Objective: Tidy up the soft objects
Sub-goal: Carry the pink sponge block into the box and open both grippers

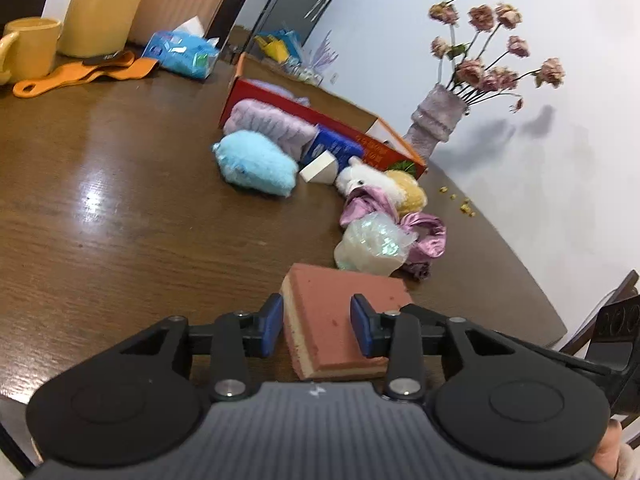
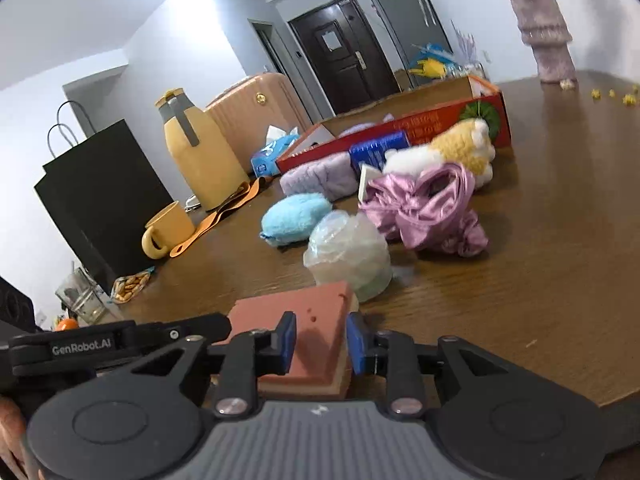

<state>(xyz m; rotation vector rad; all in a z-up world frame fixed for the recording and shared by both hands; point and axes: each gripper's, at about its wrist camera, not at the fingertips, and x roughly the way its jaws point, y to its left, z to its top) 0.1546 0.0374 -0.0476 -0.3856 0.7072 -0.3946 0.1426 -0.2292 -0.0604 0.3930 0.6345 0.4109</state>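
Note:
A pink and cream sponge block (image 1: 340, 320) lies on the brown table near its front edge. My left gripper (image 1: 318, 322) has its blue pads on either side of the sponge, closed against it. My right gripper (image 2: 322, 342) is closed on the same sponge (image 2: 316, 328) from another corner. Beyond lie a clear wrapped bath puff (image 1: 372, 246), a purple satin scrunchie (image 1: 424, 232), a white and yellow plush toy (image 1: 380, 184), a blue fluffy pad (image 1: 256, 164) and a lilac fluffy roll (image 1: 272, 126). A red open box (image 1: 320, 120) stands behind them.
A vase of dried flowers (image 1: 436, 120) stands by the wall at the far right. A yellow mug (image 1: 30, 50), yellow jug (image 2: 200, 156), orange strap (image 1: 88, 74) and blue tissue pack (image 1: 182, 54) sit at the far left. A black paper bag (image 2: 96, 200) stands beside the table.

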